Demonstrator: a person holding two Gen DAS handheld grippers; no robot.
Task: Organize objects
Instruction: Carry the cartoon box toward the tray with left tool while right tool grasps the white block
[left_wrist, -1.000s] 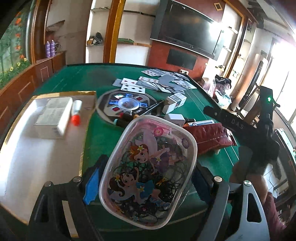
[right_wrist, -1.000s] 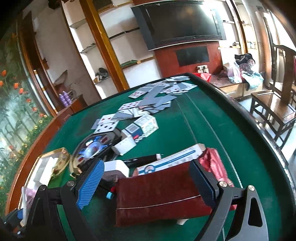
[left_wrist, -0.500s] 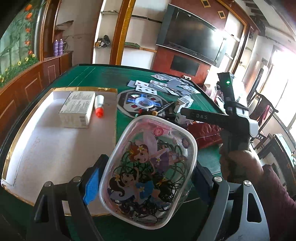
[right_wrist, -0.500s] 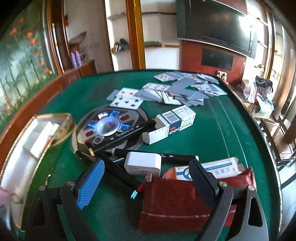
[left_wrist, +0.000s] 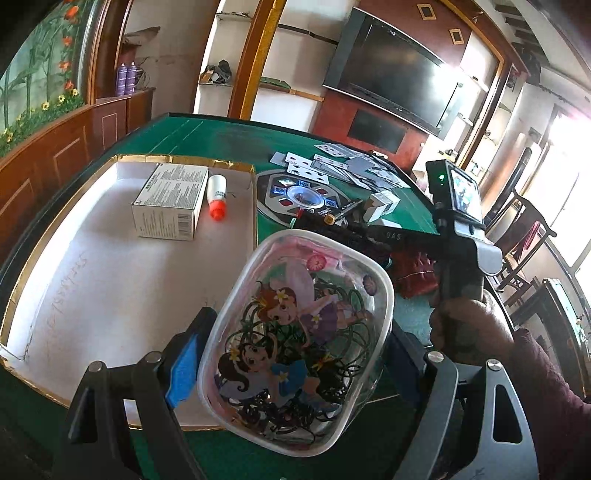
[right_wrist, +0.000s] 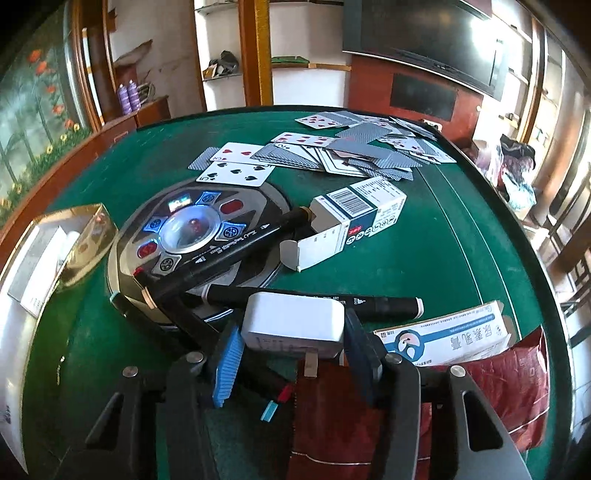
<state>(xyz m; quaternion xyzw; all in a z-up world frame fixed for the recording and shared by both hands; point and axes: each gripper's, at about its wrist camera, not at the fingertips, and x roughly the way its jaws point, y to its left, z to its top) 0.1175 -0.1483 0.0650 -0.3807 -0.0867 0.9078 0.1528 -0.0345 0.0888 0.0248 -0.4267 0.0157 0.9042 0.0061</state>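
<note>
My left gripper is shut on a clear plastic tub with a cartoon-fairy lid and dark hair ties inside. It holds the tub tilted in the air, over the right edge of a white, gold-rimmed tray. In the tray lie a white carton and a small orange-capped bottle. My right gripper points down at the green table. Its jaws are closing on a white plug adapter, and both pads meet its sides.
Black markers and a round dice console lie just beyond the adapter. An open card box and scattered playing cards lie farther back. A red pouch and a blue-white carton sit at the right.
The left gripper carried the tub leftward toward the tray. The right gripper swung left and down from the red pouch to the adapter, and its jaws narrowed around it.
</note>
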